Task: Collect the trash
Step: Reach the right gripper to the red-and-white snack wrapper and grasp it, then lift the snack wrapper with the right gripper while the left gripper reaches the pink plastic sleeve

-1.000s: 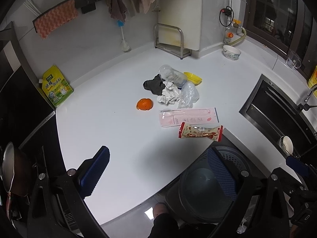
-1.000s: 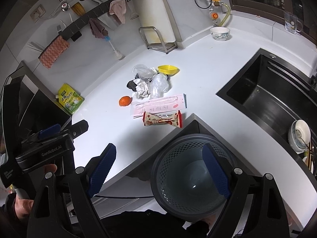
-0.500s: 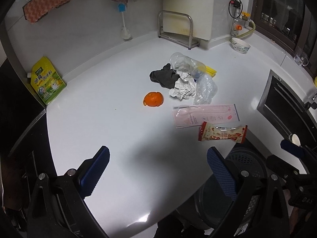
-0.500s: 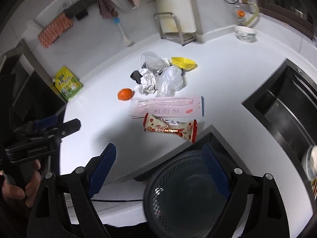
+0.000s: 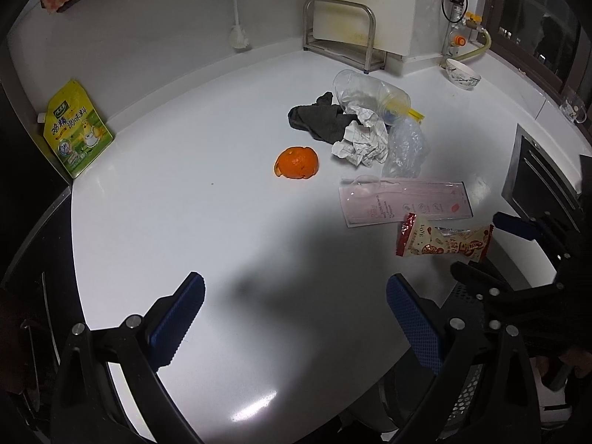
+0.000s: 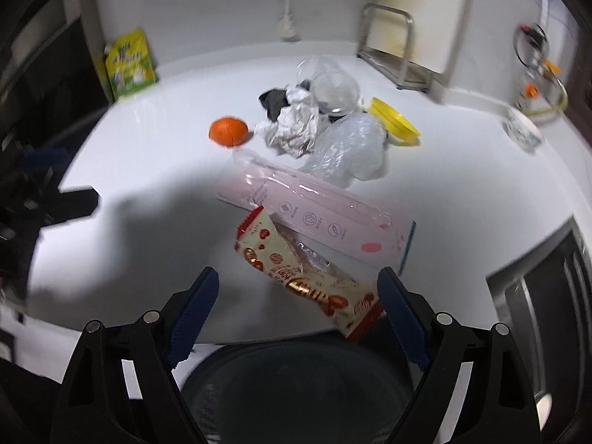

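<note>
Where the white counter (image 5: 155, 199) meets the wall at far left, a yellow-green pouch (image 5: 76, 128) leans upright, well apart from everything else. Nearer the viewer, the left gripper (image 5: 292, 323) hangs over bare counter with its blue pads spread wide and nothing between them. Moving right, an orange peel (image 5: 296, 162) sits alone, just left of the trash heap: a dark cloth (image 5: 318, 120), crumpled paper (image 5: 364, 138) touching it, a clear plastic bottle (image 5: 366, 92) lying on its side behind, and a crinkled clear bag (image 5: 405, 146) to the right. A yellow lid (image 6: 395, 121) peeks out at the heap's far right (plainer in the right wrist view). Near of the heap lies a flat pink package (image 5: 405, 201), and just near of that a red-and-cream snack wrapper (image 5: 444, 242) lies by the counter's near edge. In the right wrist view the right gripper (image 6: 298, 309) has its pads held apart on either side of the wrapper's near end, which juts past the counter edge; whether a pad touches it I cannot tell. Below it is a dark round bin (image 6: 296, 388). Far right on the counter stands a small bowl (image 5: 462, 73), and a dark sink (image 5: 544, 185) is sunk in at the right edge
</note>
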`<state>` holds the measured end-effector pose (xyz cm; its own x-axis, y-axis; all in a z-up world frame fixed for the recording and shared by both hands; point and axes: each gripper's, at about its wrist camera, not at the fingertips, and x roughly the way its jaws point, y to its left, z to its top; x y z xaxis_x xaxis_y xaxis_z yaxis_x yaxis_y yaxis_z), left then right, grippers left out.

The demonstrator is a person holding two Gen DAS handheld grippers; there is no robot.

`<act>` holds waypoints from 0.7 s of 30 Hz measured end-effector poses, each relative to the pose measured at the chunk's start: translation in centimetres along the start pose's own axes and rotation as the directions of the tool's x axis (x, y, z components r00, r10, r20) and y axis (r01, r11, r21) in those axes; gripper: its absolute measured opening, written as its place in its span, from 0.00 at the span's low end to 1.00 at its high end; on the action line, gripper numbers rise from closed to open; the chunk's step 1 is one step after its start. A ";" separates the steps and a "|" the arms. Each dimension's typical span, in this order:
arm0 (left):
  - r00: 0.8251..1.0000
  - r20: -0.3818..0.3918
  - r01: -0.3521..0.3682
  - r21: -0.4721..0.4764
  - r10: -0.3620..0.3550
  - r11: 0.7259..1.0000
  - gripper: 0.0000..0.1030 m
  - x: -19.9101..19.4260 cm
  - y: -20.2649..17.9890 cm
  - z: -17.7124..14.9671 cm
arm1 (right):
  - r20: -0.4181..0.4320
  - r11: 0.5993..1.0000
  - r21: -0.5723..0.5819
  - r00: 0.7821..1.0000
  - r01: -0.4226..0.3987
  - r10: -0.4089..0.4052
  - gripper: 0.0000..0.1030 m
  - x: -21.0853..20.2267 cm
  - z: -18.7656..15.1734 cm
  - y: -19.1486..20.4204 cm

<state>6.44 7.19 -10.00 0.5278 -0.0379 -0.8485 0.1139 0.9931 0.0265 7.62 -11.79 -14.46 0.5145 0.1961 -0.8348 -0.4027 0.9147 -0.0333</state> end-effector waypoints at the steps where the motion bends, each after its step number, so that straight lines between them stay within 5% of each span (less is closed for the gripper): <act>1: 1.000 -0.001 0.001 0.001 -0.001 1.000 0.94 0.1 0.0 0.0 | -0.002 1.000 -0.019 1.000 0.009 -0.009 0.81 0.4 0.0 0.1; 5: 1.000 -0.002 0.008 -0.002 -0.008 1.000 0.94 0.4 0.0 0.0 | 0.001 0.993 -0.106 0.999 0.053 -0.053 0.80 1.7 0.1 0.6; 15: 1.000 0.015 0.027 0.016 -0.027 1.000 0.94 0.9 -0.3 0.5 | -0.033 0.983 -0.179 0.998 0.037 -0.044 0.22 3.1 -0.1 1.9; 21: 0.997 0.035 0.065 0.051 -0.067 0.997 0.94 1.2 -1.0 1.4 | -0.012 0.998 -0.056 0.999 -0.042 0.041 0.15 1.2 -0.2 1.4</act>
<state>8.12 6.01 -10.36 0.5478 -0.1082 -0.8296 0.1911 0.9816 -0.0018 7.53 -10.36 -15.67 0.4882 0.2292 -0.8421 -0.4657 0.8845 -0.0292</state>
